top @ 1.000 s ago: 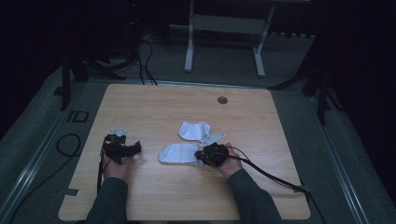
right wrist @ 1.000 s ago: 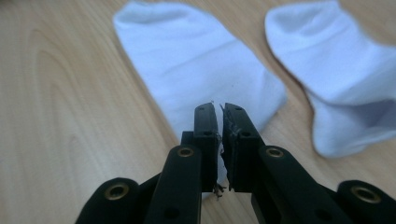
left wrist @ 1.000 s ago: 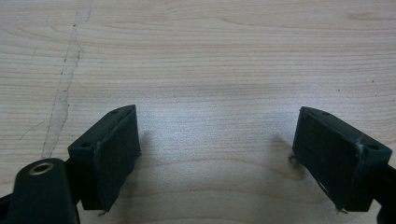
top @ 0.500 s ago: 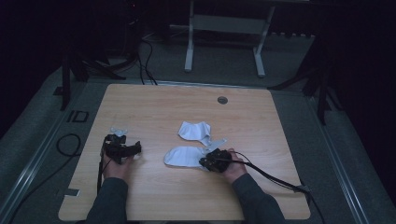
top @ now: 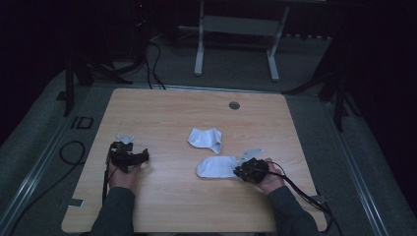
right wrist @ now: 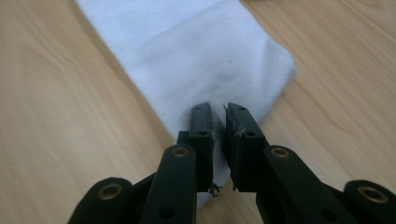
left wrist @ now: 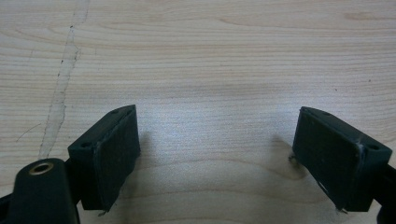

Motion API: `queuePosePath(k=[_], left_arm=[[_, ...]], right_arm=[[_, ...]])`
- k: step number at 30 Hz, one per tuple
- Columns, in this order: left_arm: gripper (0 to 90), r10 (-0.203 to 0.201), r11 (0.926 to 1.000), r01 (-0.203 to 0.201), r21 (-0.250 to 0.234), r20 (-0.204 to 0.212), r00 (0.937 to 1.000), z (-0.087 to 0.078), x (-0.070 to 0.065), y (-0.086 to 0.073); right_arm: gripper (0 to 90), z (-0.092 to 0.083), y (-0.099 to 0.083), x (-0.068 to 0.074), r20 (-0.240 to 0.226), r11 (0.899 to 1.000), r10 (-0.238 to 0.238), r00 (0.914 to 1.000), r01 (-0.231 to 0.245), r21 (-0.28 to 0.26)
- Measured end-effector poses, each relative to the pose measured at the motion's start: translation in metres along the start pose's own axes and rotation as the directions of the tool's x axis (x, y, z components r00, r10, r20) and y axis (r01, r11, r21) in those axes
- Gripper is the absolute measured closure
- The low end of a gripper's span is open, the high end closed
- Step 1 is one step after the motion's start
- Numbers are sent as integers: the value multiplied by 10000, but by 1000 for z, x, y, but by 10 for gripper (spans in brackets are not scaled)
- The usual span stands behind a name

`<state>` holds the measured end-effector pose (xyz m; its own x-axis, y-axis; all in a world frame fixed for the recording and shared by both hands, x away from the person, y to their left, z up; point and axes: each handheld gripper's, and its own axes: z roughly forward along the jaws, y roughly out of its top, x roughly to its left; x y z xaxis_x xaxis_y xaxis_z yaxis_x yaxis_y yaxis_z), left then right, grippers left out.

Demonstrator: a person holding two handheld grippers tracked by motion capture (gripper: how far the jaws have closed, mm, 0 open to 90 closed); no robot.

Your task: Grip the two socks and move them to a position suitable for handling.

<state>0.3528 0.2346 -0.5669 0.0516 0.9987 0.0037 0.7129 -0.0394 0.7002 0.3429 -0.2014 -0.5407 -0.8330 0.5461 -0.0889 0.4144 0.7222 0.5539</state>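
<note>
Sock [right wrist: 196, 51] under right tongs [right wrist: 218, 116] (jaws slightly parted)

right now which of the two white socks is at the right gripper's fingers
The nearer sock, lying flat and stretched out by the right gripper. The other sock lies folded farther up the table, apart from both grippers.

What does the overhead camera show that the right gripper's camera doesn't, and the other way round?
High view: the whole table, a second white sock farther back, and the left gripper. Right gripper view: its fingers up close, just opening, with a slim gap between them and no cloth visibly pinched. Shared: the near white sock, with the right gripper at its edge, and the wooden tabletop.
</note>
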Motion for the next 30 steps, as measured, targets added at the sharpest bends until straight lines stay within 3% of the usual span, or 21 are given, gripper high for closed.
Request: queuePosePath(k=[5,6,10,13,23,30], left_arm=[[149,36,10000,-36,16,14,10000,0,0,0],[149,40,10000,-40,4,21,10000,0,0,0],[149,44,10000,-44,0,18,10000,0,0,0],[149,44,10000,-44,-4,17,10000,0,0,0],[149,55,10000,-55,-22,35,10000,0,0,0],[148,60,10000,-59,-28,39,10000,0,0,0]], right_arm=[[784,-6,-3,-11,1023,9987,248,9944,-293,422],[780,-7,-2,-12,1040,9987,325,9940,-363,354],[774,-14,6,-7,930,9989,471,9946,-466,-74],[767,-14,26,7,506,9992,166,9986,-148,-367],[670,13,64,43,-654,9969,-571,9962,533,-586],[593,34,75,58,-755,9963,-797,9940,769,-395]])
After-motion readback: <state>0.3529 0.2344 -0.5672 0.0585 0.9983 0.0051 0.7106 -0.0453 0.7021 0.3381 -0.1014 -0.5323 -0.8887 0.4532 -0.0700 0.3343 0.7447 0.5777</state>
